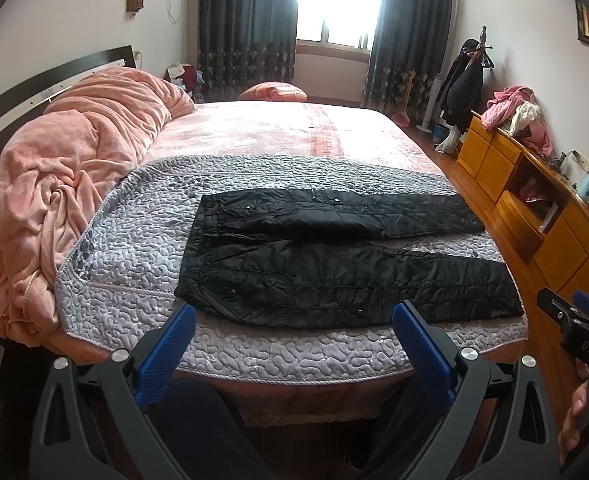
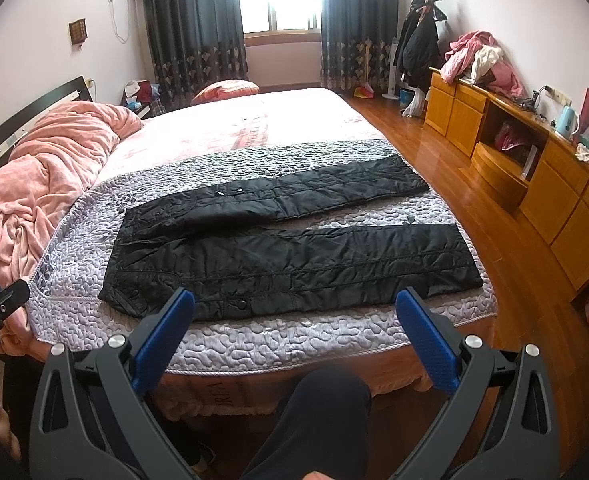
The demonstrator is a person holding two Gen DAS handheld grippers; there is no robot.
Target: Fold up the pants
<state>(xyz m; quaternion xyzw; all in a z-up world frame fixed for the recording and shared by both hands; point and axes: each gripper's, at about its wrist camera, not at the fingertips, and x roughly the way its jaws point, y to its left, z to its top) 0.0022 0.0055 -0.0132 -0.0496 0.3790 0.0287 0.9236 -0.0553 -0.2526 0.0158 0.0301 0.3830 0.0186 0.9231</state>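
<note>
I hold my left claw point(image 1: 294, 314) and right claw point(image 2: 294, 304) spread wide, gripping nothing. Just ahead of both, black pants point(image 1: 346, 256) lie flat on the grey quilt point(image 1: 134, 240), legs apart, waist toward the left, untouched. A pink blanket point(image 1: 62, 168) sits further left.

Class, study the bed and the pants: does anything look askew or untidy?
The black pants lie flat but their legs splay apart. A pink blanket is heaped rumpled by the headboard. Clothes are piled on the dresser.
</note>
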